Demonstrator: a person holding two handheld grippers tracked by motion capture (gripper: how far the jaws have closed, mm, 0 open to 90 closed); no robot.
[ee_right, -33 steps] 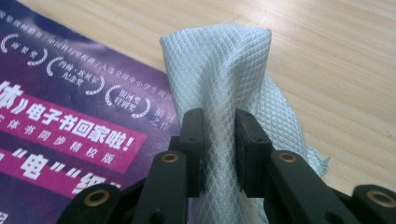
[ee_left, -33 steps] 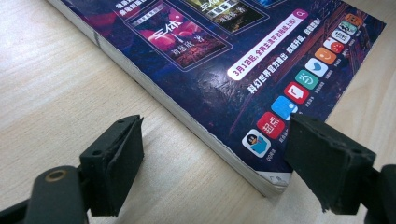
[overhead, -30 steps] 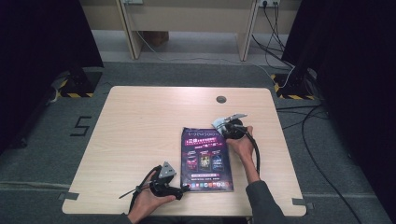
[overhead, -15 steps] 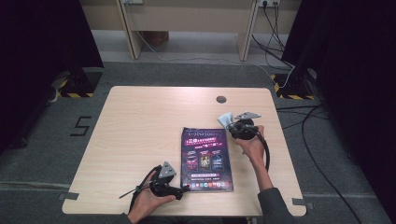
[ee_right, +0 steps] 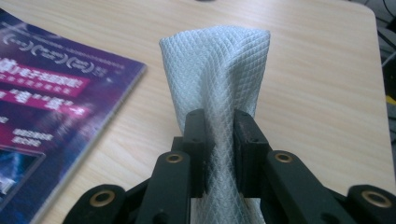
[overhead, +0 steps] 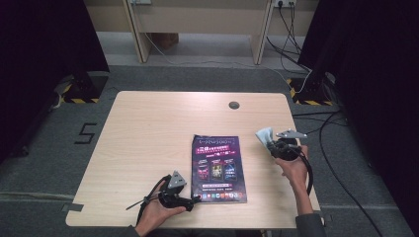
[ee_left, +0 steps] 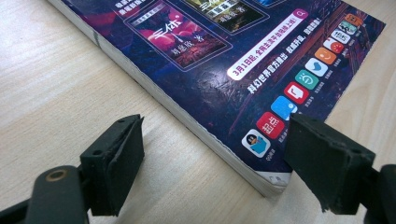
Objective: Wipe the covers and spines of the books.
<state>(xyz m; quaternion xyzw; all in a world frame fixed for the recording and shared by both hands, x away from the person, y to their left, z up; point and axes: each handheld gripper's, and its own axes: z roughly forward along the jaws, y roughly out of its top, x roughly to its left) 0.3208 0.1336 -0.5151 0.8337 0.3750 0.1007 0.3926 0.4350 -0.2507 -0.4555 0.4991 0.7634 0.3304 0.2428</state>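
Observation:
A dark purple magazine (overhead: 218,168) lies flat in the front middle of the wooden table (overhead: 148,133). My left gripper (overhead: 191,200) rests at its near left corner, open, its jaws straddling the magazine's (ee_left: 233,65) corner and edge without touching. My right gripper (overhead: 267,143) is held above the table to the right of the magazine, shut on a pale waffle-textured cloth (overhead: 263,135). In the right gripper view the cloth (ee_right: 219,79) stands up between the jaws, with the magazine (ee_right: 46,107) to the left.
A round cable hole (overhead: 234,105) sits near the table's far edge. Cables (overhead: 321,128) run over the grey floor to the right. Another desk's legs (overhead: 138,29) stand beyond.
My right gripper has carried the cloth rightwards, off the magazine's top right corner to the bare table beside it. The left gripper has stayed put.

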